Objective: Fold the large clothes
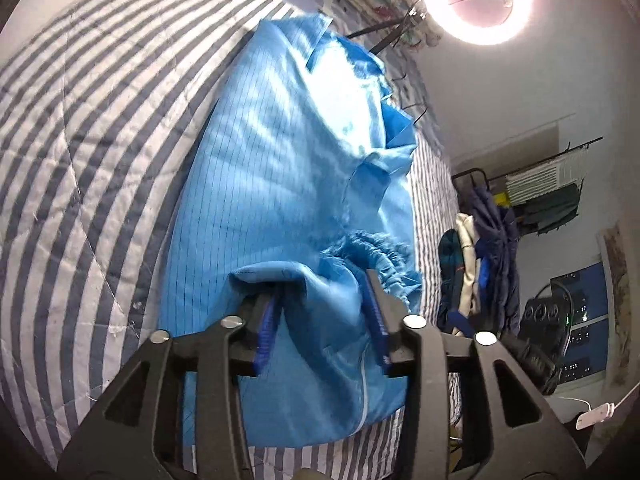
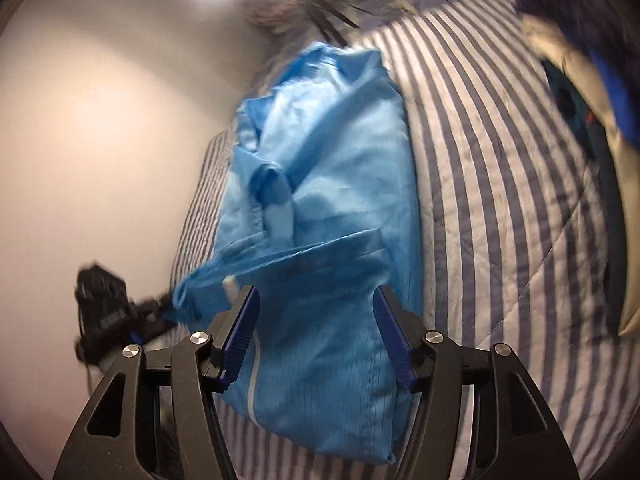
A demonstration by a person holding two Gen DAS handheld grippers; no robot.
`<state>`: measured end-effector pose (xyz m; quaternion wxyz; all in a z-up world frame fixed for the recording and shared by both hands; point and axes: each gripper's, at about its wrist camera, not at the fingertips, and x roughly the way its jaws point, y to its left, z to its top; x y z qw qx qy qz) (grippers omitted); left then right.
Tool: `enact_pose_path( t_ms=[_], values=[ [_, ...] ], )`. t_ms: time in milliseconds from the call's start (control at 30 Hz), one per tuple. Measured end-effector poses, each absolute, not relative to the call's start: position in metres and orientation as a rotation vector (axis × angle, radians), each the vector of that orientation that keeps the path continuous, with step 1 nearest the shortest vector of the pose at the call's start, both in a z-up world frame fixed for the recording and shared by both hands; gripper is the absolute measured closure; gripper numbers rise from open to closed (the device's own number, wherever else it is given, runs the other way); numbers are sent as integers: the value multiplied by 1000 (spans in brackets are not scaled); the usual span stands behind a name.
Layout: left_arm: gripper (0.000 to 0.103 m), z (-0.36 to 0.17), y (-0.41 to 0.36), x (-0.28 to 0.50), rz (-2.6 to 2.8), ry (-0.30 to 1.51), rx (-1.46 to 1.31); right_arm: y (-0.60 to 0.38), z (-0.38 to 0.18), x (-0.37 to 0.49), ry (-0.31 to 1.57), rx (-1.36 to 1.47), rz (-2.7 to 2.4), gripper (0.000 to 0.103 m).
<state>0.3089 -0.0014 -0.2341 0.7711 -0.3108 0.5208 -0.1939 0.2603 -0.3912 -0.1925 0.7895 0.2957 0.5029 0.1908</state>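
A large light-blue garment [image 1: 280, 160] with thin dark lines and a white zipper lies folded lengthwise on the striped quilt [image 1: 80, 140]. Its elastic cuff [image 1: 380, 256] sits bunched near the front. My left gripper [image 1: 324, 288] stands open at the near end. Loose cloth lies between the blue pads, and a fold drapes over the left fingertip. In the right wrist view the same garment [image 2: 340, 140] stretches away over the quilt [image 2: 500, 160]. My right gripper [image 2: 316, 290] is open just above its near end, with the pads clear of the cloth.
A bright ring light [image 1: 476, 0] glares beyond the bed's far end. Piled clothes [image 1: 480, 248] lie by the bed's right side, seen blurred as clothes [image 2: 580, 80]. A blurred black device [image 2: 100, 308] sits at the garment's left corner, in front of a plain wall [image 2: 100, 140].
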Motion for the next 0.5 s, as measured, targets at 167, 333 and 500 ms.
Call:
enact_pose_path(
  t_ms=[167, 333, 500],
  values=[
    [37, -218, 8, 308, -415, 1078, -652, -359, -183, 239, 1070, 472, 505, 50],
    [37, -210, 18, 297, -409, 1044, -601, -310, -192, 237, 1086, 284, 566, 53],
    [37, -222, 15, 292, -407, 1051, -532, -270, -208, 259, 1091, 193, 576, 53]
  ],
)
